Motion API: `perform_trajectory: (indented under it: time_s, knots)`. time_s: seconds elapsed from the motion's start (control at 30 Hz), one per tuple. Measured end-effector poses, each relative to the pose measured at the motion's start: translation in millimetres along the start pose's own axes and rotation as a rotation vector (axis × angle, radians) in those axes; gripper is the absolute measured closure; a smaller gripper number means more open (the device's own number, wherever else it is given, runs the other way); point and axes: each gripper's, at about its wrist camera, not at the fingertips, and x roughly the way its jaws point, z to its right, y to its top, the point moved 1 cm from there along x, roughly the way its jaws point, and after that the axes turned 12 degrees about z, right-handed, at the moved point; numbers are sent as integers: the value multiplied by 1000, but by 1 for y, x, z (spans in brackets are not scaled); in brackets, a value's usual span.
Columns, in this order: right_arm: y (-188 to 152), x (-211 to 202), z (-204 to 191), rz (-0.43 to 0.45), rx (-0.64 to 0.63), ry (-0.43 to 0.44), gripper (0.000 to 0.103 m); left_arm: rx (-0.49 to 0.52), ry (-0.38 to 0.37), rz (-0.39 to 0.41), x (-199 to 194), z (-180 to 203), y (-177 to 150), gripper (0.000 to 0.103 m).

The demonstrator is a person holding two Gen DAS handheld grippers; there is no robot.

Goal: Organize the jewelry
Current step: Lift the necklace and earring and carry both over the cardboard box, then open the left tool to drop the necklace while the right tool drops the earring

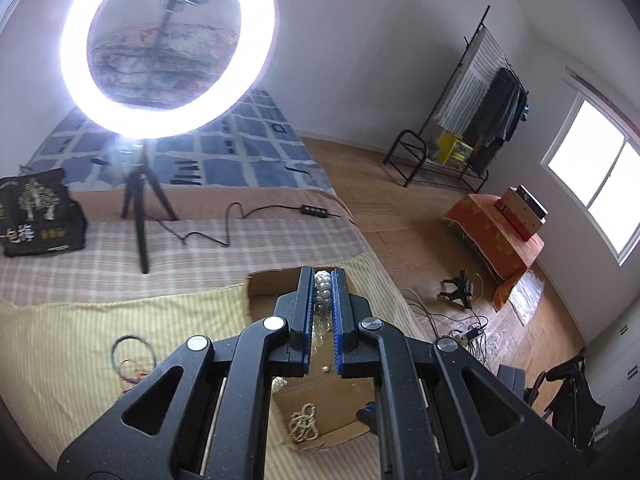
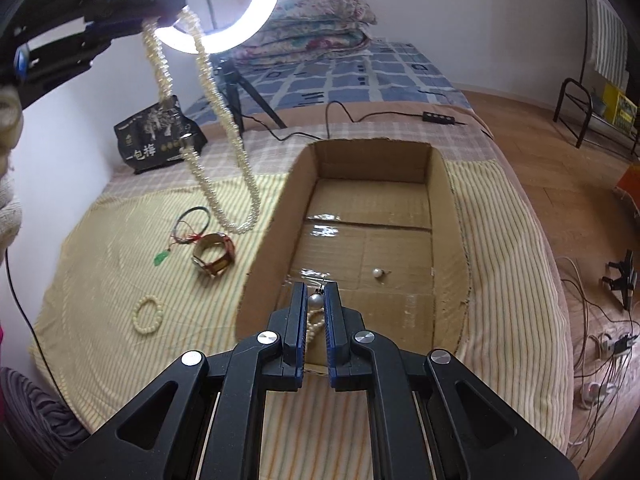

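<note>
A long pearl necklace (image 2: 208, 136) is clenched between the pads of the left tool (image 2: 170, 12), which is raised at the upper left of the right wrist view; from it the strands hang in a loop whose lowest part sits just beside the left wall of the cardboard box (image 2: 372, 160) and above the striped bedspread (image 2: 100, 280). In the left wrist view, pearls are seen pinched near the tips of the left tool (image 1: 323, 280), with the box below it. The right tool (image 2: 316, 300) is closed on a second beaded strand (image 2: 315, 326), with a larger round pearl held between its fingertips over the near end of the box. A single pearl piece (image 2: 377, 273) lies on the box floor, well apart from the right tool. On the bedspread, left of the box, a bangle (image 2: 214, 258), a thin cord necklace with a green pendant (image 2: 182, 236) and a small beaded bracelet (image 2: 148, 314) are laid out. A lit ring light (image 1: 168, 46) on a tripod stands on the bed beyond the box.
</note>
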Motion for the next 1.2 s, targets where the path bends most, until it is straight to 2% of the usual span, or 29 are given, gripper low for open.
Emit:
perform_trajectory:
  time_s: [0.3, 0.6, 1.1, 1.13, 1.17, 1.2]
  knots:
    - [-3, 7, 12, -20, 27, -6, 96, 30, 8, -60, 51, 22, -12, 97]
    - [-5, 15, 14, -41, 34, -5, 96, 34, 33, -132, 94, 18, -28, 97]
    - [-10, 22, 9, -64, 9, -13, 96, 43, 62, -206, 120, 3, -50, 97]
    - [-9, 22, 8, -65, 4, -15, 90, 42, 57, -210, 120, 2, -50, 97]
    - [-9, 22, 7, -66, -1, -18, 75, 41, 57, -212, 120, 2, -49, 97]
    - [-9, 22, 6, -64, -4, -21, 65, 43, 55, -215, 120, 2, -50, 96]
